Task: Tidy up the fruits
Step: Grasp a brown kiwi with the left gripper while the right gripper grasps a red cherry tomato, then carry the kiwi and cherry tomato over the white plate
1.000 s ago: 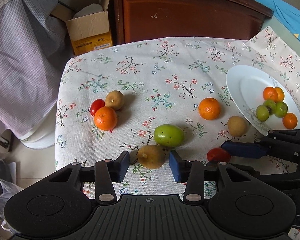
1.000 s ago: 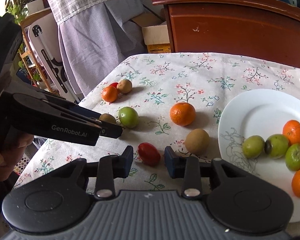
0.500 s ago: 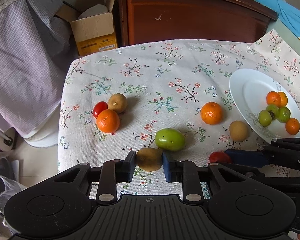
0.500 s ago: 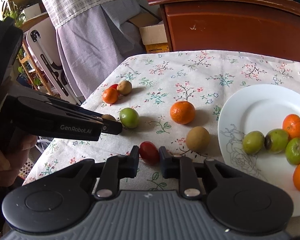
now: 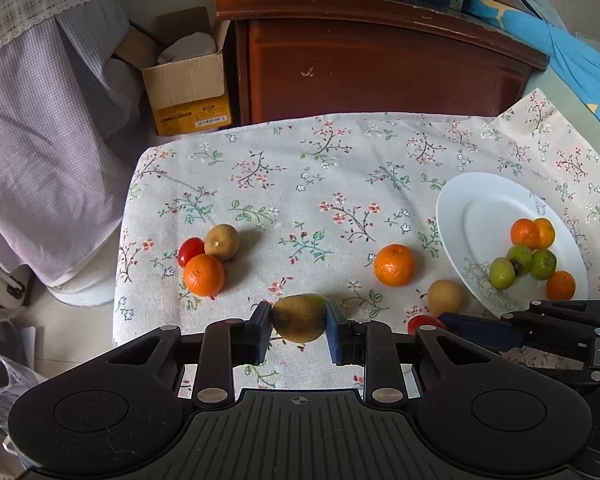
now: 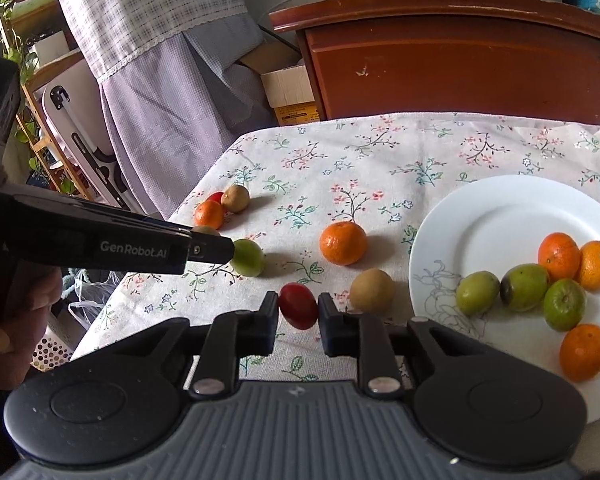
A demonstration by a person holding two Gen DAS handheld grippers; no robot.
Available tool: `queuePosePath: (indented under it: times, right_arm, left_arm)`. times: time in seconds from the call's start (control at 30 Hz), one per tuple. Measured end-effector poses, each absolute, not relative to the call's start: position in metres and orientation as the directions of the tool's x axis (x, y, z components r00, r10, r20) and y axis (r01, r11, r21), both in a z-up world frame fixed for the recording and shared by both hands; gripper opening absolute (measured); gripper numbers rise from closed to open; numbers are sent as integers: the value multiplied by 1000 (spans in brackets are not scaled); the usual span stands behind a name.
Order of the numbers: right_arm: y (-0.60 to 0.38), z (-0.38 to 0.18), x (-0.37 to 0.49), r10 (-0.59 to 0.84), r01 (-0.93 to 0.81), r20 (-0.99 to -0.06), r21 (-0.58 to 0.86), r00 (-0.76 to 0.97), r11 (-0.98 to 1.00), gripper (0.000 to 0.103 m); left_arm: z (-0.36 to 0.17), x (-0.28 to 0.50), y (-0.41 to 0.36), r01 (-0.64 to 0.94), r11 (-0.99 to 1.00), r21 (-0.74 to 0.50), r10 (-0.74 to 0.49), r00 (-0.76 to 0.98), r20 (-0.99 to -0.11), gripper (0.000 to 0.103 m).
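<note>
The left gripper pinches a brown kiwi across its middle, and the right gripper pinches a red tomato, both apparently bound for the white plate where fruit is already gathered. Both fruits sit left of the plate, the tomato nearer. The kiwi's long axis looks roughly upright between the pads; the tomato's tilts.

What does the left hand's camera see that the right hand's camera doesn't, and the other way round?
Only the left wrist view shows the left gripper shut on a brown kiwi head-on. Only the right wrist view shows the right gripper clamped on a red tomato, plus a hand and a green fruit unobstructed. Both show the white plate with fruit and a loose orange.
</note>
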State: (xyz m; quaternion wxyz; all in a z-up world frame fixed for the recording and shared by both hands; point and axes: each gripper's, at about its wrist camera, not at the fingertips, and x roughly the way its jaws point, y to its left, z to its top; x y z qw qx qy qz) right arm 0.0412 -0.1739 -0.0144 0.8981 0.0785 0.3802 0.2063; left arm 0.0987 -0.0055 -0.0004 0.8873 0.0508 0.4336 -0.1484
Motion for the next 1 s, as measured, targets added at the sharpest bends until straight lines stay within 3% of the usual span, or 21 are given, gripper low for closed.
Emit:
queuePosePath:
  times: [1.0]
  right_arm:
    - [-257, 32, 55, 272, -94, -551, 329, 789, 940, 17]
  left_arm:
    - [36, 106, -79, 384, 913, -134, -367, 633, -682, 26]
